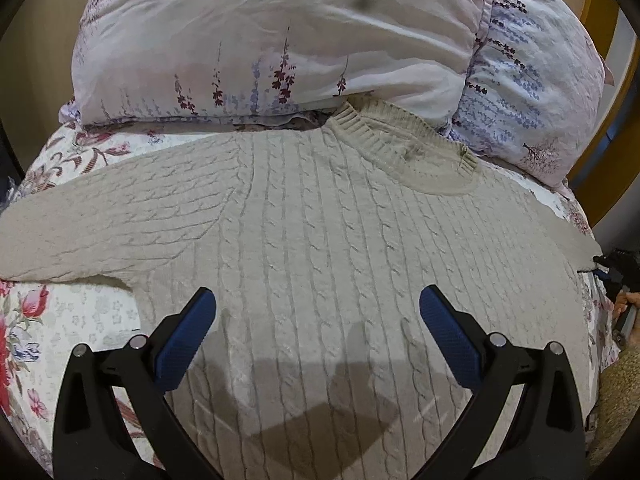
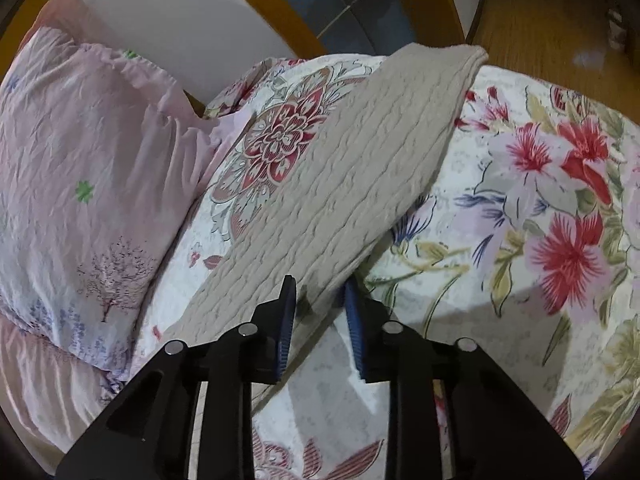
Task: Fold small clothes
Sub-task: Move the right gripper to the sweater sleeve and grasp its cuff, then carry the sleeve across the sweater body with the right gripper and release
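Pinching cable-knit beige sweater (image 1: 320, 220) sleeve, right hand-held gripper (image 2: 320, 312); left hand-held gripper (image 1: 318, 308) wide open, empty

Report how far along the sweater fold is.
Done: the beige cable-knit sweater lies spread flat on the floral bedspread, collar toward the pillows. In hand: the right gripper pinches the right sleeve; the left gripper hovers open over the body. Left: every fold.
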The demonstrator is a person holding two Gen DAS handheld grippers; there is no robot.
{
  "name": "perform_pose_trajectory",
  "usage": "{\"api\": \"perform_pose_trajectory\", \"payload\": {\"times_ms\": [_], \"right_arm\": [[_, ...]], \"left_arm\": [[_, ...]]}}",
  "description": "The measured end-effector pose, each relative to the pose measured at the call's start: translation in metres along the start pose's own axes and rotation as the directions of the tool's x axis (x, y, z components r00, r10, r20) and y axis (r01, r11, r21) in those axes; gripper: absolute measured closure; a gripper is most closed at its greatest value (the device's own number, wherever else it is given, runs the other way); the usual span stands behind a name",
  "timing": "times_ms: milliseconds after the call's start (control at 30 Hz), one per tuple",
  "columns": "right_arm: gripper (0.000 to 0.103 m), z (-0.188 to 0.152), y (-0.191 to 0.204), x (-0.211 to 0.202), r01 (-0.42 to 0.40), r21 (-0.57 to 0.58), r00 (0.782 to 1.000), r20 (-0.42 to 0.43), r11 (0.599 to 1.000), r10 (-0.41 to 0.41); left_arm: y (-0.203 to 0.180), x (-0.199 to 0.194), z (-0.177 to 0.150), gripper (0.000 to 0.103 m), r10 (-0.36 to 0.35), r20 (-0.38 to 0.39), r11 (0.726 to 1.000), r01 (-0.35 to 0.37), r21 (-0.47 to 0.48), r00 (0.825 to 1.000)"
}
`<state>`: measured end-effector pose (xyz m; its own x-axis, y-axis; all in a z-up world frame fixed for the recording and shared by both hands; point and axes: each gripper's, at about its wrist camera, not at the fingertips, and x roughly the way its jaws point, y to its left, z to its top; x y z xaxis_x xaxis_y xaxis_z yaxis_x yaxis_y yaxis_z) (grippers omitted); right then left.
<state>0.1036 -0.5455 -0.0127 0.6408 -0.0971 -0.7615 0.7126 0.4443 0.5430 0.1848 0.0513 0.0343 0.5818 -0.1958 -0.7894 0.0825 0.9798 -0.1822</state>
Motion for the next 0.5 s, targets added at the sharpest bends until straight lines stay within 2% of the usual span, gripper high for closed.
{"api": "perform_pose_trajectory", "payload": {"times_ms": [100, 267, 400, 500], "right_arm": [[0.093, 0.0, 0.003, 0.002, 0.016, -0.039, 1.0, 0.017, 0.999, -0.016], [0.095, -0.002, 0.029, -0.016, -0.002, -0.163, 0.995, 0.103, 0.987, 0.019], [0.095, -0.015, 0.074, -0.044, -0.082, -0.314, 0.981, 0.145, 0.946, 0.133], [0.095, -0.04, 0.117, -0.064, -0.194, -0.433, 0.96, 0.103, 0.88, 0.262]], "left_arm": [[0.002, 0.002, 0.002, 0.002, -0.017, 0.004, 1.0, 0.017, -0.01, 1.0], [0.003, 0.001, 0.006, 0.002, -0.029, 0.029, 0.999, 0.029, -0.015, 0.999], [0.005, -0.003, 0.007, 0.002, -0.073, 0.069, 0.997, 0.075, -0.03, 0.995], [0.007, -0.005, 0.007, 0.002, -0.122, 0.095, 0.99, 0.128, -0.062, 0.988]]}}
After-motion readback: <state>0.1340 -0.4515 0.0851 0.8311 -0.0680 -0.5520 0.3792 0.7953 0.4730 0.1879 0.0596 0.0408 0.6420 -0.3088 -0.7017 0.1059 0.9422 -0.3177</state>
